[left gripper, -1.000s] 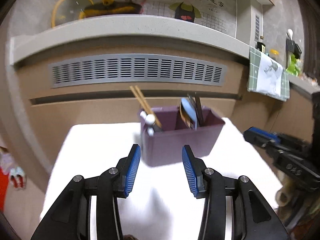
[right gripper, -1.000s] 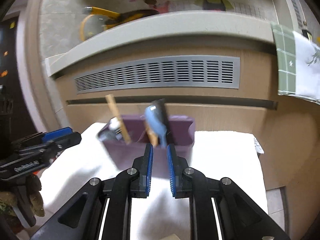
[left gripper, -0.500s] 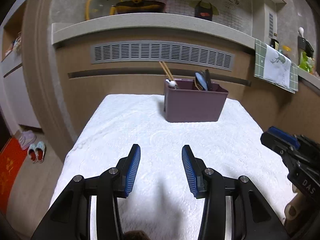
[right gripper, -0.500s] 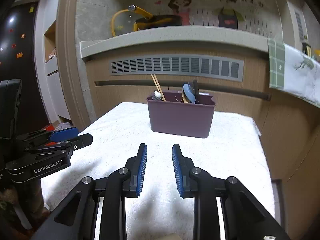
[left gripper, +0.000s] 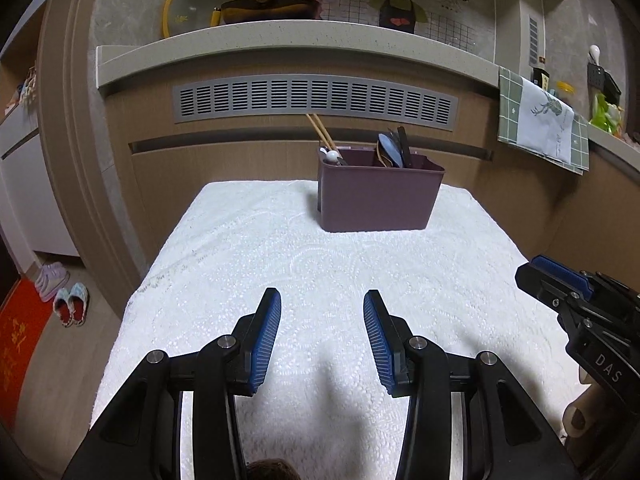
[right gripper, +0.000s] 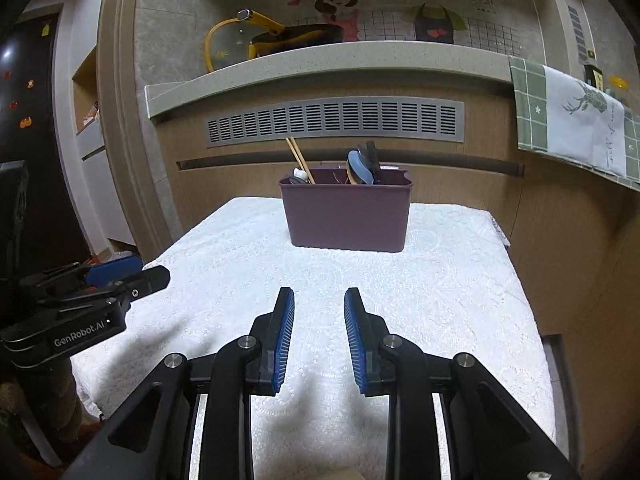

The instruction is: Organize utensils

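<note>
So everything's already sitting in the purple utensil caddy [left gripper: 380, 196] at the far end of the tabletop [left gripper: 320, 280], which has a white lace cloth over it. Chopsticks [left gripper: 320, 132] and a white-tipped piece are in its left compartment, and a blue spoon [left gripper: 390, 150] plus a couple of dark-handled things are in the right one. Can't tell exactly what the dark ones are from here.

Both tools are well apart from the caddy, hanging over the near part of the cloth with nothing in them. Left tool [left gripper: 322, 336] has its jaws wide. Right tool [right gripper: 319, 332] is open too, a bit narrower, nothing between the pads.

No loose utensils anywhere on the cloth that I can see, so I'd say the sorting looks basically done and this is the hands-clear bit at the end. If anything's left, it'd be a tidy-up: reach forward to the caddy, line up on one handle sticking out of the top and close gently without tipping the caddy.
</note>
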Available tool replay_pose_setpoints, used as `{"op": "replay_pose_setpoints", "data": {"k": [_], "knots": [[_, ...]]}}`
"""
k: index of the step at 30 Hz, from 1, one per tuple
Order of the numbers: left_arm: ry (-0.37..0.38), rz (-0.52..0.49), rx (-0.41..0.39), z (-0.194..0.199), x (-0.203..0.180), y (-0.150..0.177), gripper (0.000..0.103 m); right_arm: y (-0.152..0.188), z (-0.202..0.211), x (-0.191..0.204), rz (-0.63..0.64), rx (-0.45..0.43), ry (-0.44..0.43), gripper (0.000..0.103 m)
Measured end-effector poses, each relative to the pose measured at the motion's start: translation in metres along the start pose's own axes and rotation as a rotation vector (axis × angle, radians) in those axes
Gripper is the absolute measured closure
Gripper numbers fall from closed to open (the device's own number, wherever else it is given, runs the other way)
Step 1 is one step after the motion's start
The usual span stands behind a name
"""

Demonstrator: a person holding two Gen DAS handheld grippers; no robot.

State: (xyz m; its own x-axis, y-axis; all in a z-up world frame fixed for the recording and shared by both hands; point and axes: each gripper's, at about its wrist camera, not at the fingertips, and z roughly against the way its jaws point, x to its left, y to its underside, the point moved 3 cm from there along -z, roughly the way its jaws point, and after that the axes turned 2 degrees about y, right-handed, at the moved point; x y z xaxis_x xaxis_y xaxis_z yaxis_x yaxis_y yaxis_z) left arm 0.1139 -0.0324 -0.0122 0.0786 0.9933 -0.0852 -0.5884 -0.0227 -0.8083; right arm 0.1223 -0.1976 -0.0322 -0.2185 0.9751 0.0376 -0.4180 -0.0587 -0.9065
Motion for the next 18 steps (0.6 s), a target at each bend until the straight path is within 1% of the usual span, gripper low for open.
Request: {"op": "replay_pose_setpoints", "data": {"k": [18], "knots": [[0.006, -0.001, -0.006, 0.0009, -0.0012, -0.0001, 0.059, -0.0008, 0.0027, -0.0004, -0.002, -0.001, 0.004, 0.079]]}}
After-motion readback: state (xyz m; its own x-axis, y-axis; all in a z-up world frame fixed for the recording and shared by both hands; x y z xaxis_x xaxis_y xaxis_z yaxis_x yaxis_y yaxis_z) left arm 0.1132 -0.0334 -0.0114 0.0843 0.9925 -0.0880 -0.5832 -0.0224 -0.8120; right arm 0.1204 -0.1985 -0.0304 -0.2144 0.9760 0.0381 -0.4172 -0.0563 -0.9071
